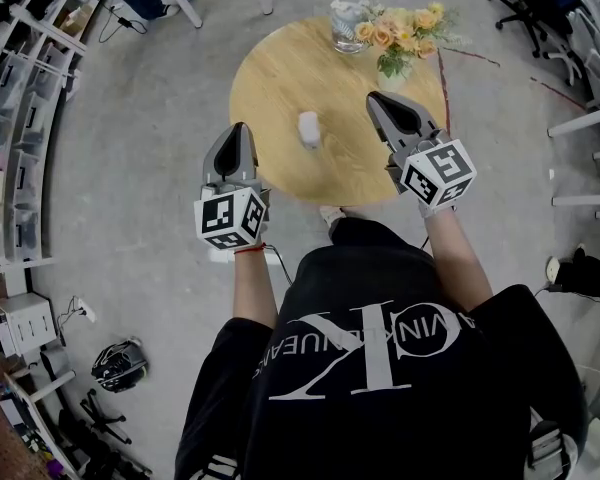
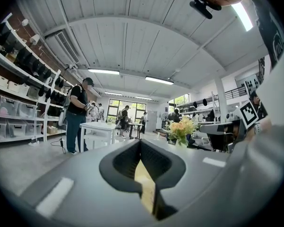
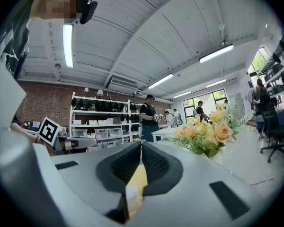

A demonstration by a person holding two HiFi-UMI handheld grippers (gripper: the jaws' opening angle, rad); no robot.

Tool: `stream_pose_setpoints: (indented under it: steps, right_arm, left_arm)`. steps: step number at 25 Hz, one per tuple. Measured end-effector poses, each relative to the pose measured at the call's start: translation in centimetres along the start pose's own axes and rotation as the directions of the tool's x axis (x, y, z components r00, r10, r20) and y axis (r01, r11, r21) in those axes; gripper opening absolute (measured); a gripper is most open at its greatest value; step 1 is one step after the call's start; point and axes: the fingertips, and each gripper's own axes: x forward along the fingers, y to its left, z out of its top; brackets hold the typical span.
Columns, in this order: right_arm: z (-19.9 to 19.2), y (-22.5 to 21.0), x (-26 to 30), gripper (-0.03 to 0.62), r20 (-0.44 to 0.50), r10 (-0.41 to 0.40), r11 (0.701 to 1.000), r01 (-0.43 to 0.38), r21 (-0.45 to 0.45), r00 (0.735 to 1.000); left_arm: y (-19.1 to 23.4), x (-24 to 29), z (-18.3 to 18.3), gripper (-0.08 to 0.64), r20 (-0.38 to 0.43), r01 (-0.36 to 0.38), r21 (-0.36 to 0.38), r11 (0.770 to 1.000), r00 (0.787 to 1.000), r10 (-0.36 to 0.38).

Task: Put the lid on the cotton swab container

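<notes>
Container [image 1: 309,129] stands on the table [image 1: 270,78] between my left gripper [image 1: 242,128] and my right gripper [image 1: 373,98], touching neither, level with the left one's tip, both with jaws pressed together on nothing.

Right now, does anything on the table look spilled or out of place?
Nothing stands out. The white container sits alone on the round table, the flower vase upright at its far edge, nothing spilled. Whether it's lidded I cannot tell.
</notes>
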Motion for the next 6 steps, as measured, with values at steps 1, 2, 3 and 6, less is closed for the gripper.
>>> stream_pose_setpoints:
  steps: [1,2,3,6]
  right_arm:
    - [0.00,0.03,-0.03,0.020,0.000,-0.001,1.000,0.001,0.000,1.000]
    - [0.01,0.04,-0.09,0.020,0.001,-0.002,1.000,0.002,0.000,1.000]
    - [0.02,0.02,-0.18,0.018,0.002,-0.003,1.000,0.003,0.000,1.000]
    - [0.04,-0.14,-0.59,0.015,0.006,-0.009,1.000,0.009,0.004,1.000]
  left_arm:
    - [0.02,-0.04,0.03,0.012,0.000,-0.001,0.000,1.000,1.000,0.001]
    - [0.03,-0.09,0.08,0.012,0.001,-0.001,0.001,1.000,1.000,0.001]
    - [0.00,-0.15,0.15,0.012,0.003,-0.002,0.001,1.000,1.000,0.002]
    - [-0.22,-0.34,0.35,0.012,0.009,-0.005,0.001,1.000,1.000,0.005]
